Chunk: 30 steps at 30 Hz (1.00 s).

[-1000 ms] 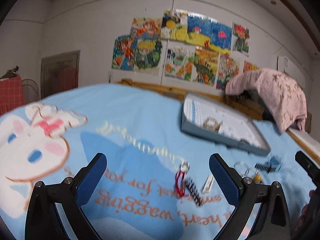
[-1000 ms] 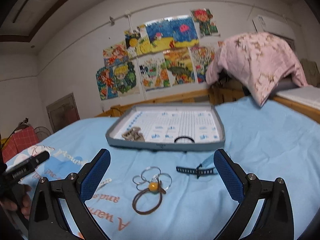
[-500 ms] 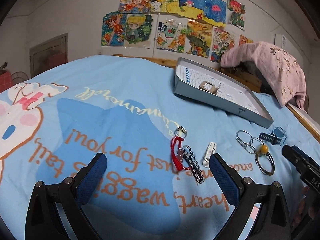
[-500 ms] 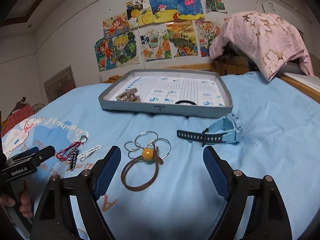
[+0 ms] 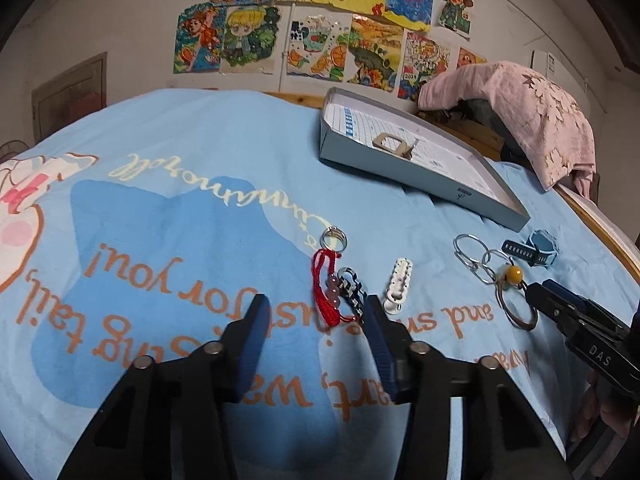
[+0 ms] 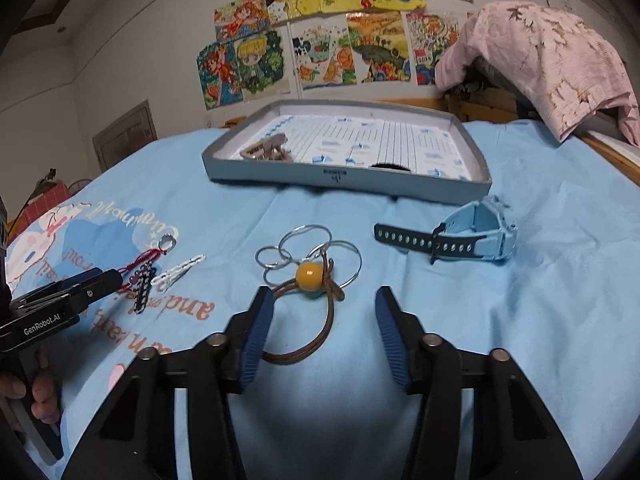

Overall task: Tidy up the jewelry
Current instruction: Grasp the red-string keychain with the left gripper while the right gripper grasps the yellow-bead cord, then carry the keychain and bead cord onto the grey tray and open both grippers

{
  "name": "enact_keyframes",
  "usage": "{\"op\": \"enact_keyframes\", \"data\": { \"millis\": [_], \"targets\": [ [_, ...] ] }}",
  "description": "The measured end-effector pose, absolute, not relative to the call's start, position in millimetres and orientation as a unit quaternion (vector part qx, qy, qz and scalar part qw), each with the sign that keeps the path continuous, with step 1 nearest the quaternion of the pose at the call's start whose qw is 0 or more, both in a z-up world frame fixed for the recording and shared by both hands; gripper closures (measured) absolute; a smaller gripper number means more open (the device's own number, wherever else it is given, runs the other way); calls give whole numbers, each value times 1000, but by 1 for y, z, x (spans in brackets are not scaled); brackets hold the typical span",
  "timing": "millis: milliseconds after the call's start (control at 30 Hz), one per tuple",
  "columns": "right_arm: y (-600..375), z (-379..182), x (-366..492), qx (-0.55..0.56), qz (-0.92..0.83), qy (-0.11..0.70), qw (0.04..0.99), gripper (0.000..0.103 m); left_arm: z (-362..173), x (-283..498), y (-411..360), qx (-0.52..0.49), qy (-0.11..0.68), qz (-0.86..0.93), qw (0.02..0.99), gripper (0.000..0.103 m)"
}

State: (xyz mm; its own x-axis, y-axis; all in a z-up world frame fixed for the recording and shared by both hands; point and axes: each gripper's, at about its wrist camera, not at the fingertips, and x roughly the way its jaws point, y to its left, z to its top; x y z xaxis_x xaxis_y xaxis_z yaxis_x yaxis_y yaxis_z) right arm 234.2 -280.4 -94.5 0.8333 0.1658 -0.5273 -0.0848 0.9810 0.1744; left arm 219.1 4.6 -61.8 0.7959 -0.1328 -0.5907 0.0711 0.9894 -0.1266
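Surveying the jewelry first, we find most of it loose on the blue bedsheet (image 6: 520,320), short of the grey tray (image 6: 348,182) that we judge to be its destination. The red cord charm (image 5: 326,292) and the dark chain bracelet (image 5: 354,292) lie touching, with a white clip (image 5: 397,286) just beside them. To their right sit the wire rings (image 6: 308,254), the yellow bead (image 6: 309,275) and its brown cord loop (image 6: 320,332), tangled together. The light blue watch (image 6: 476,236) lies on its side near the tray's front wall. Inside the tray we note a beige clip (image 6: 268,150) and a dark band (image 6: 386,166), which suggests sorting is under way.

The left tool (image 5: 316,316) is parted and grips nothing, its jaws either side of the charm and bracelet. The right tool (image 6: 322,312) is likewise parted and unladen, straddling the brown loop. We judge each is lined up for a pickup. The tangle and the touching pieces risk lifting together.

Beyond, a pink cloth (image 6: 540,60) drapes the bed's far corner beneath wall drawings (image 6: 320,40).
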Motion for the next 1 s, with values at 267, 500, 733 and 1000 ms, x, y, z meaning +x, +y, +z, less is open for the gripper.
{"op": "enact_keyframes", "data": {
  "millis": [267,500,733,1000],
  "targets": [
    [-275,-103,242,66,65,309,947,69,-67,224,4,-52,329,-60,941,76],
    [-273,-105,245,64,61,320,943,80,-72,231,5,-60,348,-71,933,82],
    [-273,-106,246,65,64,324,942,97,-75,234,6,-68,357,-75,929,95],
    [-274,-98,237,72,77,297,949,100,-68,227,8,-77,339,-79,934,97]
  ]
}}
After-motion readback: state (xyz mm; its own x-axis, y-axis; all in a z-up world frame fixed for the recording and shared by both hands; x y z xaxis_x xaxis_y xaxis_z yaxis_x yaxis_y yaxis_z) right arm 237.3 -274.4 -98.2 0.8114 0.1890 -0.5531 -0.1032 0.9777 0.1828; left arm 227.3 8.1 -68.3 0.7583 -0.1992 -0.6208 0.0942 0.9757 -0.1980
